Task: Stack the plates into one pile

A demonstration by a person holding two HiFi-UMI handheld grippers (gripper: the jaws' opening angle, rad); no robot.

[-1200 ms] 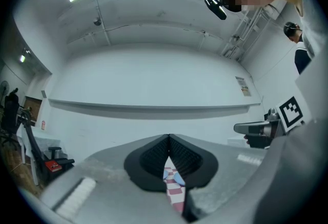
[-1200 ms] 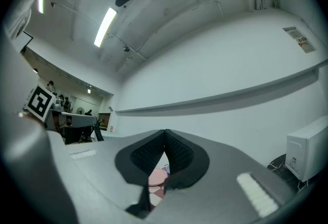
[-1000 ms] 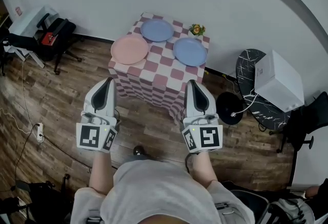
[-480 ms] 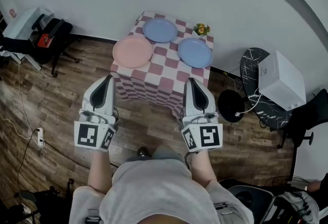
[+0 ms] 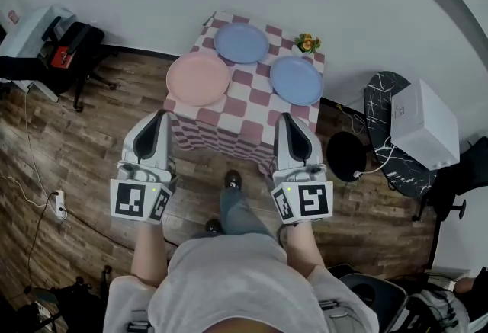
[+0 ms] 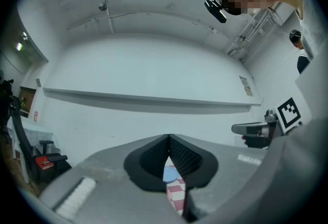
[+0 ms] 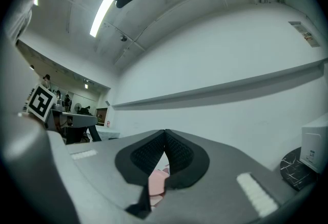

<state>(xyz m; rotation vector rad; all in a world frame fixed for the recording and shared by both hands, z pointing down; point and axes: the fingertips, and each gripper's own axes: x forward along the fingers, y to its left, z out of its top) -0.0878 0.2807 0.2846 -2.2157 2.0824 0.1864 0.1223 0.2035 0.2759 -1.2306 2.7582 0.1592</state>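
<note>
Three plates lie apart on a small table with a pink-and-white checked cloth (image 5: 236, 107): a pink plate (image 5: 198, 79) at the left, a blue plate (image 5: 242, 43) at the back, and another blue plate (image 5: 296, 80) at the right. My left gripper (image 5: 158, 120) and right gripper (image 5: 287, 122) hover short of the table's near edge, both shut with nothing in them. Through the shut jaws the left gripper view shows a sliver of blue plate (image 6: 171, 174) and checked cloth (image 6: 176, 193); the right gripper view shows a sliver of the pink plate (image 7: 156, 182).
A small flower pot (image 5: 307, 43) stands at the table's back right corner. A round black side table (image 5: 389, 145) with a white box (image 5: 424, 124) is to the right, and a black round base (image 5: 345, 158) sits on the wooden floor. Chairs and a bag (image 5: 61, 53) stand at the left wall.
The table has come a little nearer and shifted right in the head view. The person's leg and foot now step forward between the grippers. Both grippers stay shut.
</note>
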